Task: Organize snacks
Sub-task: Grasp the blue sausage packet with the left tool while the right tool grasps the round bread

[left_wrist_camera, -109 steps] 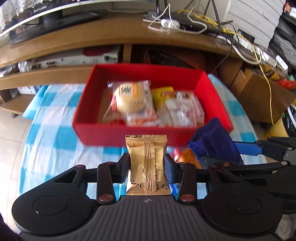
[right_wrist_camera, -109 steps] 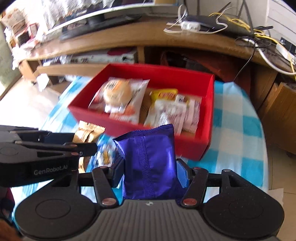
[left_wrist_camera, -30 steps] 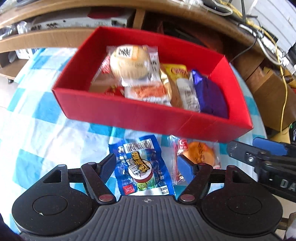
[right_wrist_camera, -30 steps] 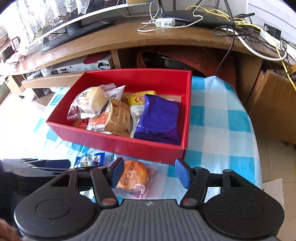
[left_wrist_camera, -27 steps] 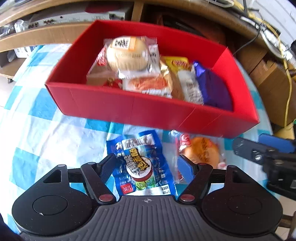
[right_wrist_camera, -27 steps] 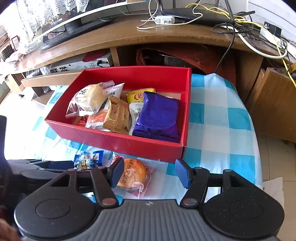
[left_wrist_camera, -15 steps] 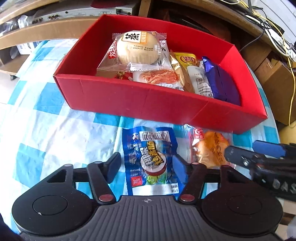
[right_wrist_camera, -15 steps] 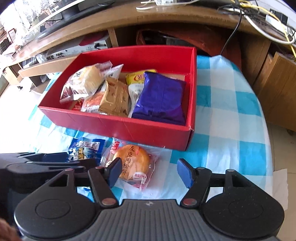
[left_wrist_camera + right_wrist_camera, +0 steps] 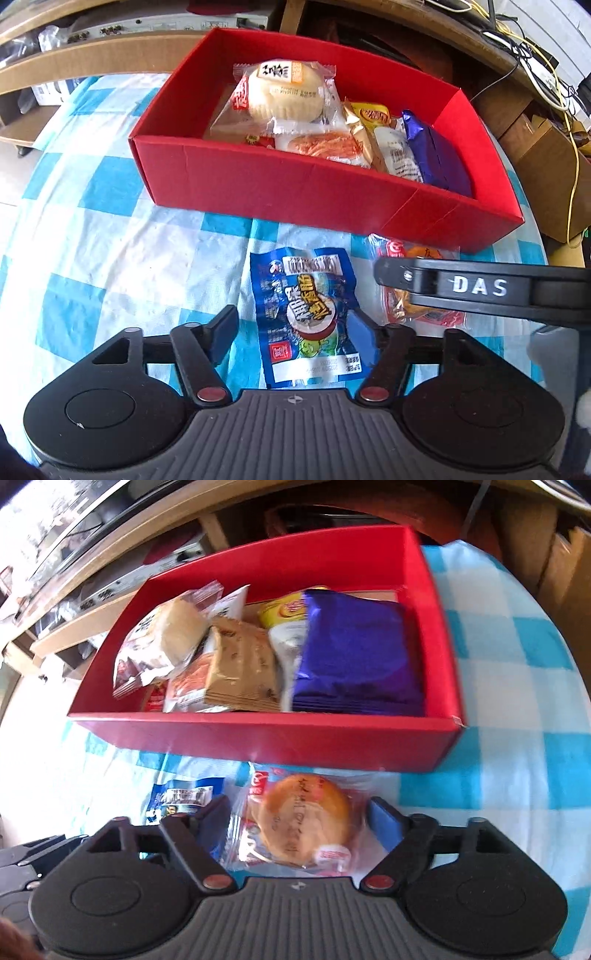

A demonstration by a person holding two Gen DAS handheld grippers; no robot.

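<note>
- Left gripper (image 9: 295, 325) was wide, straddling the blue packet (image 9: 308, 317) flat on the cloth; we judged closing on its long edges best.
- Right gripper (image 9: 295, 819) was wide around the bun pack (image 9: 303, 823), just before the red box (image 9: 266, 738).

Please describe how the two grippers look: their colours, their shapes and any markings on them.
Both are matte black plastic. The left gripper and the right gripper each have a ribbed grey centre plate with a small cross mark, two rounded black lobes with circular discs, angled link arms with reddish metal pivot pins, and blue pads on the fingers. Seen from the left wrist view, the right gripper's side carries white letters "DAS". No cables or sleeves show.
</note>
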